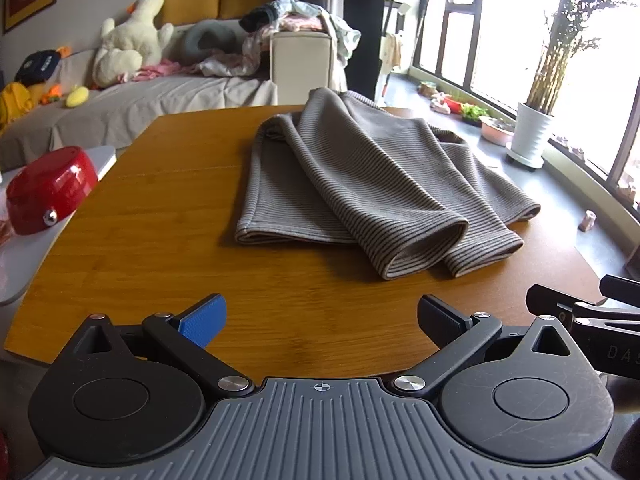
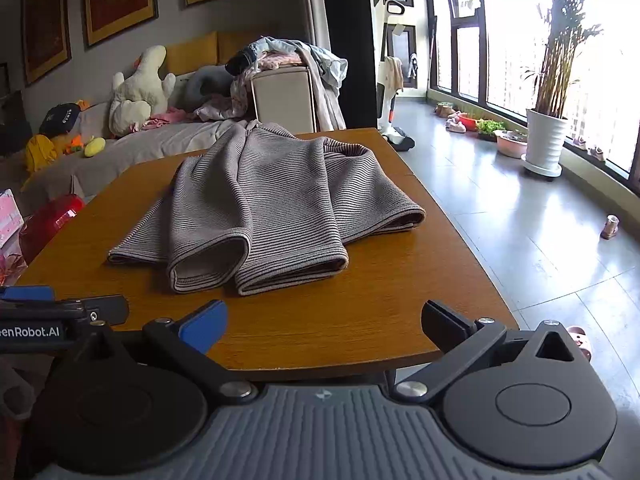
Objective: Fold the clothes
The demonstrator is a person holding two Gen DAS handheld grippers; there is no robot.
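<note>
A grey-brown ribbed striped garment [image 1: 360, 184] lies on the wooden table [image 1: 160, 216], partly folded, with two sleeve cuffs pointing toward me. It also shows in the right wrist view [image 2: 264, 208] on the table [image 2: 360, 320]. My left gripper [image 1: 322, 322] is open and empty, held over the table's near edge, short of the cuffs. My right gripper [image 2: 324, 326] is open and empty at the near edge, just right of the left one. Part of the right gripper [image 1: 584, 312] shows at the right edge of the left wrist view.
A red pot [image 1: 48, 192] sits on a white side surface left of the table. A sofa [image 1: 140, 100] with plush toys and a clothes pile [image 2: 288, 56] stands behind. A potted plant [image 2: 546, 144] and small items stand on the tiled floor by the window.
</note>
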